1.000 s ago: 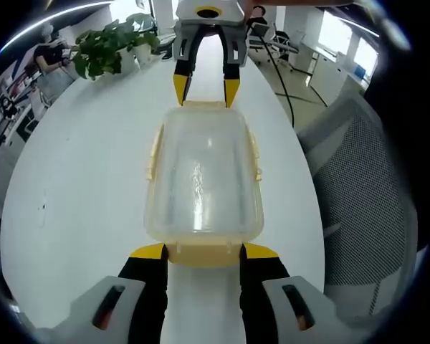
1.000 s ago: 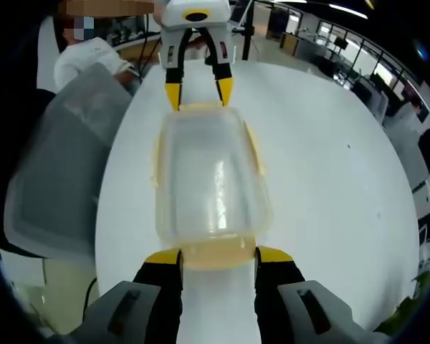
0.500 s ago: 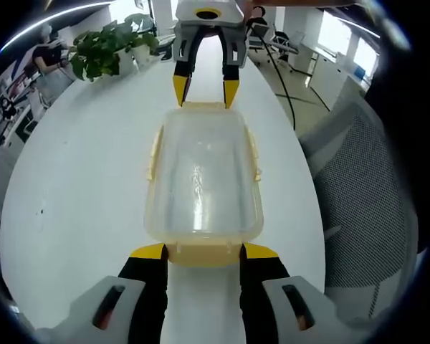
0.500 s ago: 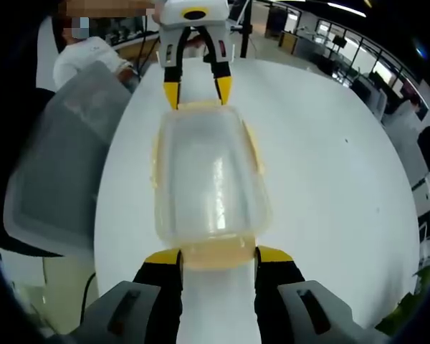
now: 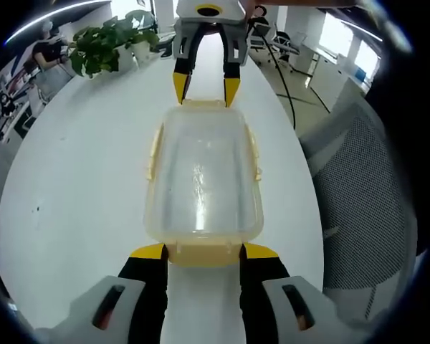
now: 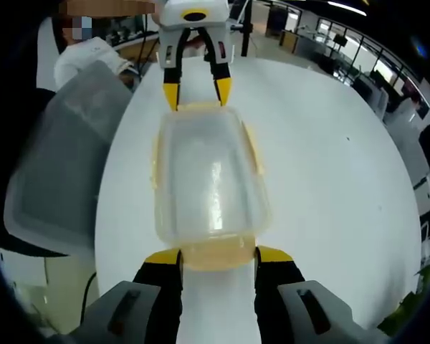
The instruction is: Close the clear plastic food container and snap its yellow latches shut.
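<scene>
Left gripper view: the container (image 5: pixel 203 179) spans between the left claw (image 5: pixel 203 251) and right claw (image 5: pixel 204 87), both spread wide at its end latches; white table (image 5: pixel 79 179) lies bare alongside.

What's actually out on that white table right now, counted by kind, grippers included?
Clear plastic food container: 1
Grippers, one at each short end of it, the left gripper and the right gripper: 2
Potted plant at the table's far end: 1
White table: 1
Mesh office chair beside the table: 1
Total: 6
</scene>
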Action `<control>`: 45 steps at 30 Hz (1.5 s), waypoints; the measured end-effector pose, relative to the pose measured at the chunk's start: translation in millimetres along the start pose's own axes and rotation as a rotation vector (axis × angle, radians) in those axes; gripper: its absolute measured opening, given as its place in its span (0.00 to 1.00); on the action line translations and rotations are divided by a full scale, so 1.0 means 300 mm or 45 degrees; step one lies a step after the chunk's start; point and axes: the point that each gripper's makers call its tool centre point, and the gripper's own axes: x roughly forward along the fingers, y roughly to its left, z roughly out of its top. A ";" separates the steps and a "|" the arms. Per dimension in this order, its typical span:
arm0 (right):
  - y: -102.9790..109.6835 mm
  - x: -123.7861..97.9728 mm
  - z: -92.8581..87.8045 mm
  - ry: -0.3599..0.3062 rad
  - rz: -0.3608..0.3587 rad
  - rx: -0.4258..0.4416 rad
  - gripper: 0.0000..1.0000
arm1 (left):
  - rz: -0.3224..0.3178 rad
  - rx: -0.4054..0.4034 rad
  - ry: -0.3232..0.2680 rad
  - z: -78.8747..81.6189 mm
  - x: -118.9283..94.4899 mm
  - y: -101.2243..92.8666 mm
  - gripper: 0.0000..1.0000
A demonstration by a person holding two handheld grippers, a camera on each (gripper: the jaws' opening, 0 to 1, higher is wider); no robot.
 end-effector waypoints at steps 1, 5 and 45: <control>0.001 0.001 0.001 0.001 -0.001 0.001 0.38 | 0.002 0.004 0.002 -0.001 0.001 0.000 0.38; 0.001 0.002 0.000 0.003 0.000 0.001 0.38 | 0.003 0.003 0.006 -0.003 0.004 -0.003 0.38; 0.017 0.029 -0.018 0.016 0.010 -0.027 0.40 | 0.026 -0.010 0.027 -0.012 0.019 0.001 0.40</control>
